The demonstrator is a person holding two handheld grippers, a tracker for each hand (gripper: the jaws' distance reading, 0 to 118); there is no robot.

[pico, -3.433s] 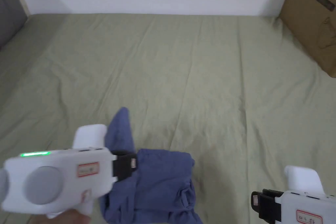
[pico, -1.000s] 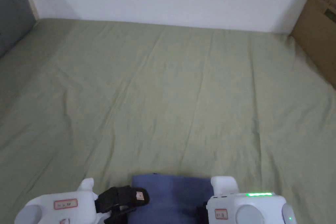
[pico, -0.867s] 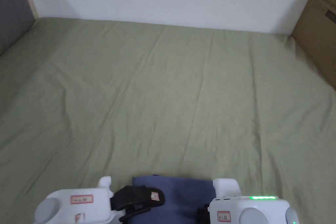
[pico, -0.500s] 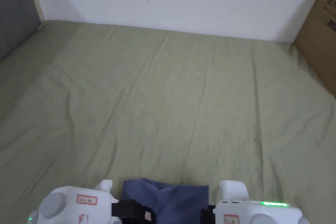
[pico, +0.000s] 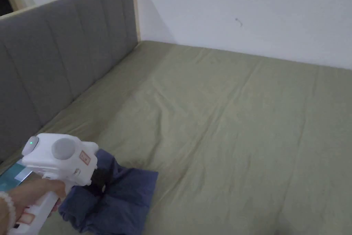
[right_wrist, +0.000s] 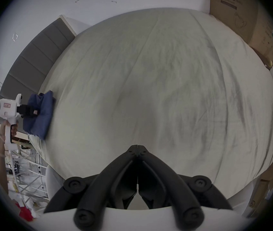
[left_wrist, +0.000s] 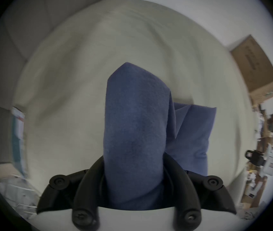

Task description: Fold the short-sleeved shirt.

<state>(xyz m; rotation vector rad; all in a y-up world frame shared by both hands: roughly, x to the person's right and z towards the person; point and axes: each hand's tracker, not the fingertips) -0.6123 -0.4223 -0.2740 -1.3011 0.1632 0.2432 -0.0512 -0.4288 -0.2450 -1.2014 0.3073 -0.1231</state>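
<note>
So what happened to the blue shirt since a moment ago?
The left gripper has closed on the folded blue shirt and carried it to the side of the bed near the grey headboard. The right gripper has let go and pulled away, jaws shut on nothing. The shirt is still folded, and the green sheet is unchanged.

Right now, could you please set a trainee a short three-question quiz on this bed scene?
1. True or false: the right gripper holds the shirt.
2. Which holds the shirt: A) left gripper, B) right gripper, C) neither?
3. Fill in: the shirt lies near the bed's grey ____.

Key: 1. False; its jaws are closed on nothing. 2. A. 3. Headboard.
</note>
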